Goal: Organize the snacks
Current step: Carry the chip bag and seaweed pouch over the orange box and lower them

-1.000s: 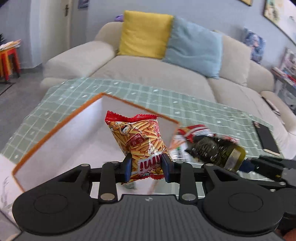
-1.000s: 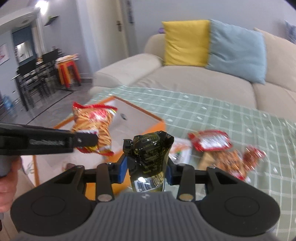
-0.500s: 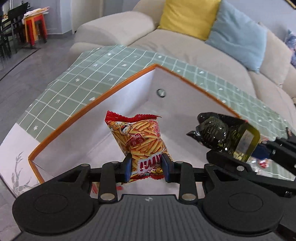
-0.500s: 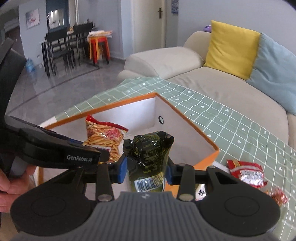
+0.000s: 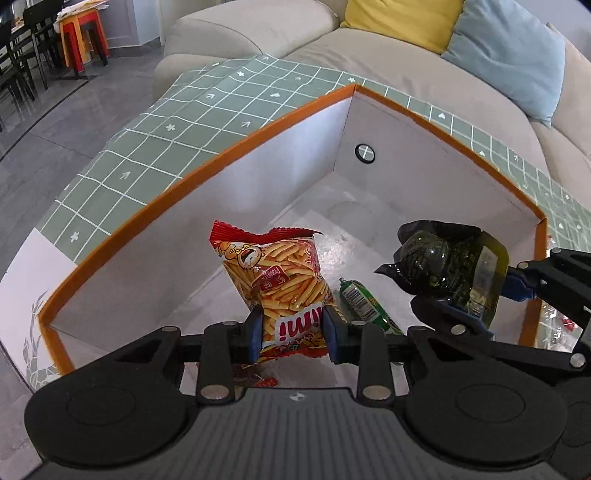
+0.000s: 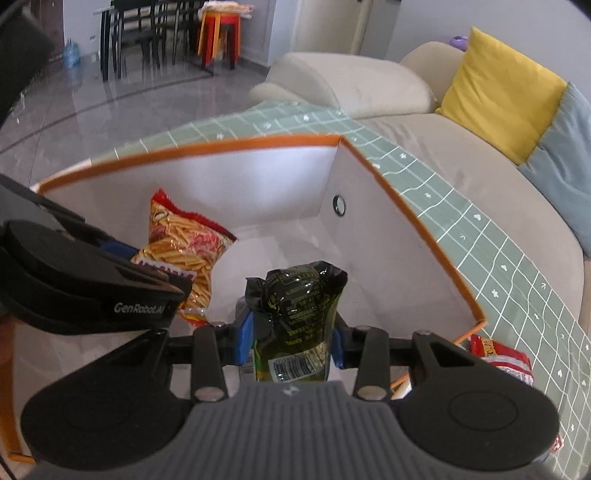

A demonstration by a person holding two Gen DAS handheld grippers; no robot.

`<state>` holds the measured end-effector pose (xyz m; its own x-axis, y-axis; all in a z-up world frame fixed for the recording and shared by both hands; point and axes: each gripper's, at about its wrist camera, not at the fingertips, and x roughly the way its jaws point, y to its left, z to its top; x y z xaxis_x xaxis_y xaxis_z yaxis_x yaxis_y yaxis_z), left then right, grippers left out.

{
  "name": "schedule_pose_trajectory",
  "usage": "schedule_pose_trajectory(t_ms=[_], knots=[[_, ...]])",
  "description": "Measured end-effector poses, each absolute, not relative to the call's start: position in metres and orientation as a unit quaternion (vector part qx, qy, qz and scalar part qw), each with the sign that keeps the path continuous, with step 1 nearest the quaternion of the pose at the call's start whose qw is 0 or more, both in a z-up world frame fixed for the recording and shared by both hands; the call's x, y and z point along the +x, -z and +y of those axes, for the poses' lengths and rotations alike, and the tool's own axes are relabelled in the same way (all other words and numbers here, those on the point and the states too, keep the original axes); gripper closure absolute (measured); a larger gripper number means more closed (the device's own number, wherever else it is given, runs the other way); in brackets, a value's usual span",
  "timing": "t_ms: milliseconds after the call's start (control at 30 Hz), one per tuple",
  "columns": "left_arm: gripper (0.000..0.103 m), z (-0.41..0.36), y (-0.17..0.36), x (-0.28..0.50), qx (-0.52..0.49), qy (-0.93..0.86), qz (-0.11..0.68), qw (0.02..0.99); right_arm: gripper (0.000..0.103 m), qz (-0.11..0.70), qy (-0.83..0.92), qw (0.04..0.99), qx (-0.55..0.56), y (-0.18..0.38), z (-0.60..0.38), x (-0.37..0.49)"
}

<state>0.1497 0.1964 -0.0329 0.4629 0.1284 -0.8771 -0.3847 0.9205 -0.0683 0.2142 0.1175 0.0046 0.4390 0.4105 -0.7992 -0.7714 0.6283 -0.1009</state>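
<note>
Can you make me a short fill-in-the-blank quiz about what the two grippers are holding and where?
1. The left gripper is shut on the red ____ bag.
2. The right gripper is shut on a ____ pouch.
3. Both snacks hang over the white box with the ____ rim.
4. A ____ packet already lies inside the box.

Missing words: snack sticks; dark; orange; green

Beige sofa [image 5: 388, 62] with yellow cushion [image 6: 498, 96] beside blue cushion [image 5: 506, 55]; red stool [image 6: 219, 33].
</note>
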Motion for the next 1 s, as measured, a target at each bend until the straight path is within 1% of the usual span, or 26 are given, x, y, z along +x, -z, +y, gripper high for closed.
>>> schedule_pose_trajectory(t_ms=[533,800,900,967,1000], knots=[[0.066,0.198,0.046,0.159,-0.13,-0.165,0.515,0.831,0.063,0.399,-0.358,0.797,-0.278,0.02,0.138,0.22],[0.065,0.201,0.045,0.159,-0.134,-0.166,0.514,0.831,0.058,0.394,-0.356,0.798,-0.284,0.019,0.141,0.216],[0.06,0.201,0.044,0.158,-0.137,-0.169,0.511,0.831,0.055,0.392,-0.357,0.799,-0.285,0.017,0.141,0.214],[0.051,0.201,0.043,0.157,-0.137,-0.168,0.506,0.835,0.053,0.389,-0.356,0.8,-0.285,0.017,0.14,0.214],[0.049,0.201,0.041,0.155,-0.137,-0.167,0.503,0.837,0.052,0.388,-0.354,0.802,-0.285,0.017,0.139,0.214]])
